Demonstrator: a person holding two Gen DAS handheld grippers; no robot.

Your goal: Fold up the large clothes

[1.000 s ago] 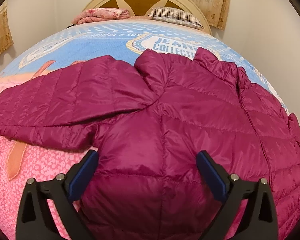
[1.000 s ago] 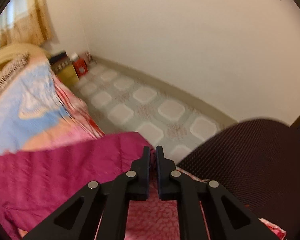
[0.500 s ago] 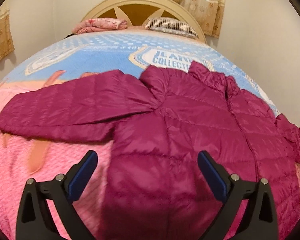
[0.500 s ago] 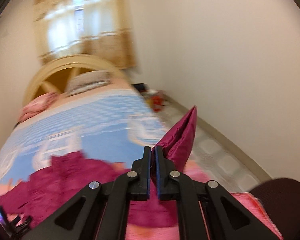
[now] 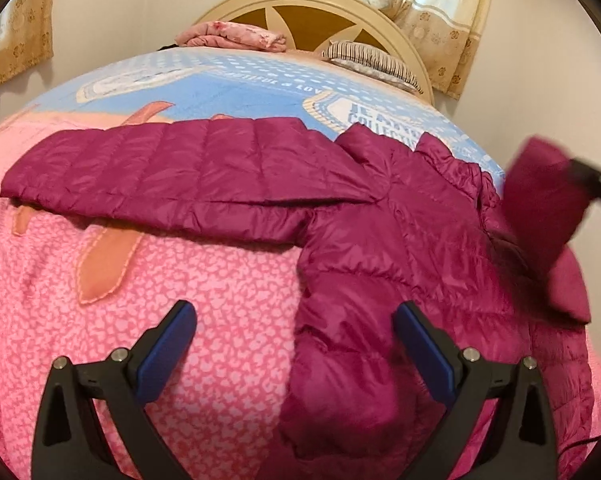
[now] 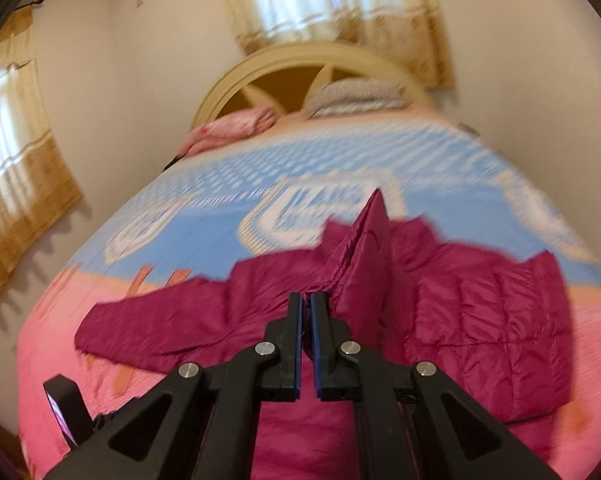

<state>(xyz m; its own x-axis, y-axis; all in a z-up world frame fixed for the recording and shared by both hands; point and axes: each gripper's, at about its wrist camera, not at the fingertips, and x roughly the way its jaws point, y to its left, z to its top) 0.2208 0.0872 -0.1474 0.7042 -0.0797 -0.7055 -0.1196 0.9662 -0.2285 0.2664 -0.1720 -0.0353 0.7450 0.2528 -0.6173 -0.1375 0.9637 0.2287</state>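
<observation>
Now the bed (image 5: 180,280) with its pink and blue cover fills both views, and the magenta puffer jacket (image 5: 380,240) lies spread across it, one sleeve (image 5: 172,176) stretched flat toward nine o'clock. A second ago the right sleeve (image 6: 364,264) lay at the bed's edge; it is now lifted and swung in over the jacket body, so the first fold looks under way. The right gripper (image 6: 306,320) is clenched on that sleeve, pointing toward twelve o'clock at the headboard (image 6: 300,68). The left gripper (image 5: 296,340) hovers low over the hem, fingers spread wide and empty.
</observation>
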